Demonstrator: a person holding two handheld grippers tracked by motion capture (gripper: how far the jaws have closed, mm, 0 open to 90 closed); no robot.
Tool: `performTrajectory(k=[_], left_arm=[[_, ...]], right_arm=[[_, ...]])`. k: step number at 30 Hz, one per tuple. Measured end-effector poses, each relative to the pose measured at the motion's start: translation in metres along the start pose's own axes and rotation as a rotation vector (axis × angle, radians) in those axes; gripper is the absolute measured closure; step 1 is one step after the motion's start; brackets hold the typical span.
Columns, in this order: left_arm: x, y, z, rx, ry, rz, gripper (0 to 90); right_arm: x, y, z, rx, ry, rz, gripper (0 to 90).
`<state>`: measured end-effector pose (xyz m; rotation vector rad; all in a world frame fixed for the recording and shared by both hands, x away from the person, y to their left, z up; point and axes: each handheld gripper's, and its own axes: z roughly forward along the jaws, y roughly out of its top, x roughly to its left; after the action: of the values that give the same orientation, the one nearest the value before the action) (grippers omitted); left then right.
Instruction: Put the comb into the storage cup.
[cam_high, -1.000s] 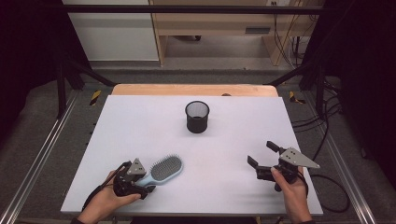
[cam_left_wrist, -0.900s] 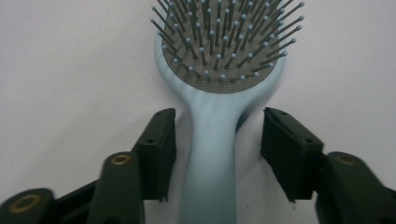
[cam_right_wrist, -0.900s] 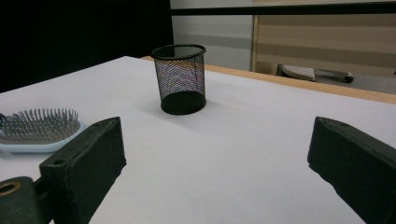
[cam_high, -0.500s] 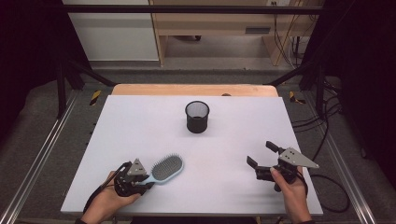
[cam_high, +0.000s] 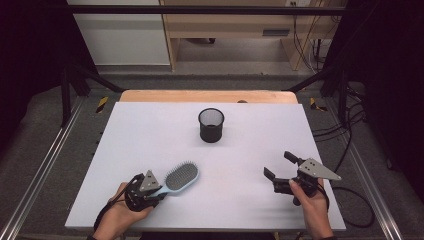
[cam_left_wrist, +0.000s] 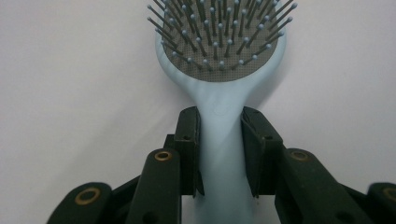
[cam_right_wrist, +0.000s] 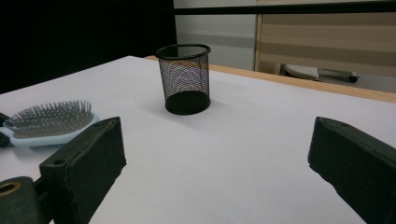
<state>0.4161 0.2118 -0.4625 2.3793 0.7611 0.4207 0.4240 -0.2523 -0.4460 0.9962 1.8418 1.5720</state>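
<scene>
A pale blue hairbrush (cam_high: 179, 178) lies bristles-up near the front left of the white worktop (cam_high: 150, 135). The left hand-held gripper (cam_left_wrist: 219, 140) has just been closing and now clamps the brush's handle, so the grasp looks made but the lift is not yet done. A black mesh cup (cam_high: 211, 125) stands well apart, farther back. The right hand-held gripper (cam_high: 280, 167) rests spread wide, holding nothing.

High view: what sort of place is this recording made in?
Probably a lab or workshop recording station: a white table inside a metal frame, loose cables on grey floor, and a wooden bench behind.
</scene>
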Motion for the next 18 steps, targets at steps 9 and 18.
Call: performTrajectory(k=[9,18], left_arm=[[-0.005,0.033,0.016,-0.175,0.001,0.019,69.4],[-0.005,0.038,0.022,-0.257,0.039,0.016,69.4]], right_arm=[[0.003,0.000,0.002,0.014,0.014,0.029,3.3],[0.013,-0.002,0.013,0.055,0.033,0.054,3.3]])
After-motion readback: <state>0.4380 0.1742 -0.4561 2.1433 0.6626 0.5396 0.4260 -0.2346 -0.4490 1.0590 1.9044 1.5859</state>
